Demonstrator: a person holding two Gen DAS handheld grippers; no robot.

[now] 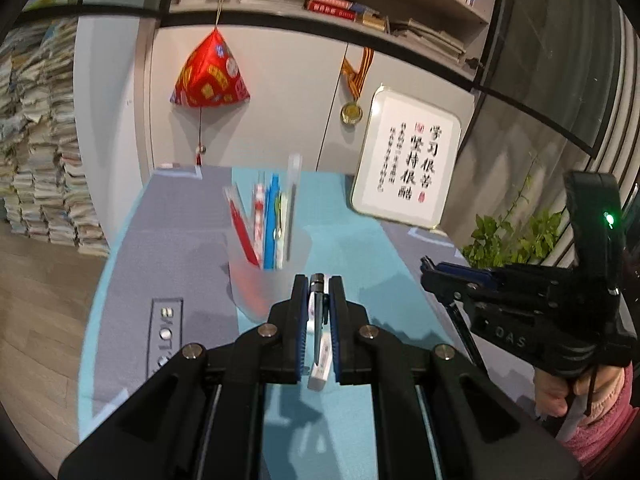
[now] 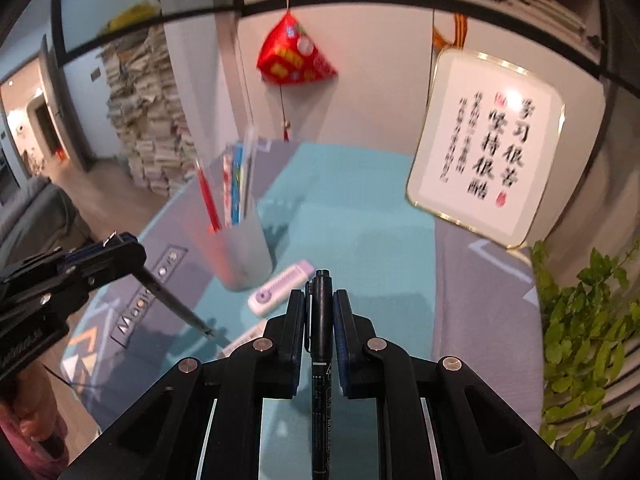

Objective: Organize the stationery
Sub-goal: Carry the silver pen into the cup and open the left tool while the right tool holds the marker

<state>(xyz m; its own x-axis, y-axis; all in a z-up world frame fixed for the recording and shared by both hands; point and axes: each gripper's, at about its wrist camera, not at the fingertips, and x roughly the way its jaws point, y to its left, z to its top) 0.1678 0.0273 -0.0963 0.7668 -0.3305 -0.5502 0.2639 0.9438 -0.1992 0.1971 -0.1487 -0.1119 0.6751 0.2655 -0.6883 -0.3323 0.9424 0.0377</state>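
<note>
1. Clamped between the narrow jaws of the left gripper: a slim dark pen, lying along the fingers with its cap end forward, presumably so it can be tipped straight into the cup ahead.
2. Pinched likewise in the right gripper: a black marker, cap end forward and its printed barrel running back under the camera; jaws nearly together, pads against the barrel.
3. Standing near the middle of the table, on its teal mat: a frosted pen cup already bristling with red, blue and white pens, upright and well placed as the collecting point for both hands.
4. Seen from the right wrist camera, lying flat on the mat just beside the cup's base: a white-and-lilac eraser, and nearer the camera a second pale, flat item, partly hidden by the gripper and too unclear to name.
5. Both loads carried clear of the mat, apart from each other and short of the cup; judged to be mid-transfer, with the drop into the cup not yet made.
6. Behind, propped against the cabinet: a framed calligraphy panel, with a red hanging ornament beside it, neither in the way.
</note>
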